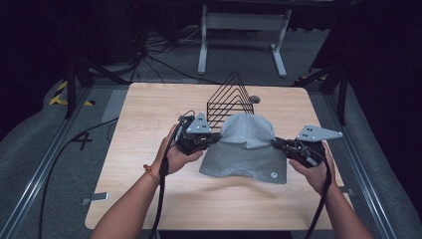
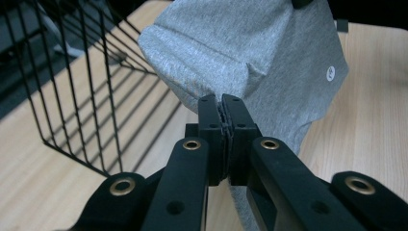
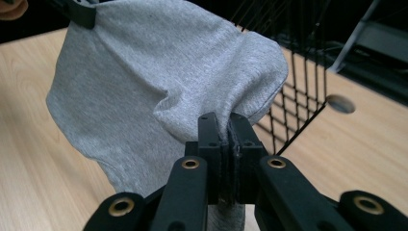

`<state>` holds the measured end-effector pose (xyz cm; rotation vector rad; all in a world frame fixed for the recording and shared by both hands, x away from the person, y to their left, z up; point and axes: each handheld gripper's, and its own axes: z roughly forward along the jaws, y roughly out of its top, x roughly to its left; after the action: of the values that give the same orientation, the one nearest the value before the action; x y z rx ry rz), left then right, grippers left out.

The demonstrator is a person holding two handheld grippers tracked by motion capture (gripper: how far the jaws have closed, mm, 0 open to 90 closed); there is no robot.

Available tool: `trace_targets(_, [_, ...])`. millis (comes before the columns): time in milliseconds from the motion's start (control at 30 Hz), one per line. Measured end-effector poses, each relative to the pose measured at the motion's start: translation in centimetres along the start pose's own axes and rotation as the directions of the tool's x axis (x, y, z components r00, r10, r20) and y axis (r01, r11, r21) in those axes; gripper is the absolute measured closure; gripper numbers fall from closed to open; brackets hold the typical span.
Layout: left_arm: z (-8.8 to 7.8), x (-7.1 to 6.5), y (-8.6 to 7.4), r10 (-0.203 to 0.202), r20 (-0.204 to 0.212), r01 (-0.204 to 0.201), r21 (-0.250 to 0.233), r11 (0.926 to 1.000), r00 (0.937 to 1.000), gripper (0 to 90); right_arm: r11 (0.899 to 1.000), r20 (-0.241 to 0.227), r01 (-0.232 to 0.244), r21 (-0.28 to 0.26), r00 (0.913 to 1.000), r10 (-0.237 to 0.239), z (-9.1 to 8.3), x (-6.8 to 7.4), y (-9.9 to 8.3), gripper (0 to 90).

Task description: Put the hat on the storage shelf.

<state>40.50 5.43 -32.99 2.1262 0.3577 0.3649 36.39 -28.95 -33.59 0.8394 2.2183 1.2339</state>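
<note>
Two grippers, L & R, each clamped on grey cloth; we see it held above table, just before wire rack.

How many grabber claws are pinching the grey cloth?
2. The left gripper pinches the grey cloth on its left edge; the right gripper pinches its right edge.

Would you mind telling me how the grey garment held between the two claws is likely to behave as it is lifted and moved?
The grey garment looks floppy: it drapes and sags between the left claw and right claw, with creases at each pinch. It is probably light, since two small pinches hold it up. Its loose lower edge would likely drag or snag on the black wire rack just behind it.
</note>
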Motion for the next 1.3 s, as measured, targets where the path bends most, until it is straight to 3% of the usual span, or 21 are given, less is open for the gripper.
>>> trace_targets(433, [-2.2,1.7,5.0,0.03,-0.046,-0.033,-0.079,0.9963,0.9985,88.0,0.991,0.064,0.025,-0.133,0.9978,-0.017,-3.0,-1.9,5.6,85.6])
trace_targets(600, [-3.0,2.4,7.1,0.045,-0.069,-0.051,-0.092,0.9945,0.9966,88.1,0.99,0.083,0.036,-0.133,0.9963,-0.025,-3.5,-2.6,7.5,85.6])
trace_targets(767, [-3.1,3.2,8.1,0.049,-0.083,-0.057,-0.094,0.9939,0.9953,88.0,0.99,0.09,0.036,-0.137,0.9957,-0.024,-3.2,-3.3,8.8,85.6])
trace_targets(1300, [-3.7,7.7,10.8,-0.013,-0.141,-0.007,-0.143,0.9897,0.99,88.0,0.991,0.128,0.081,-0.105,0.9895,-0.068,-0.8,-5.6,13.1,85.6])
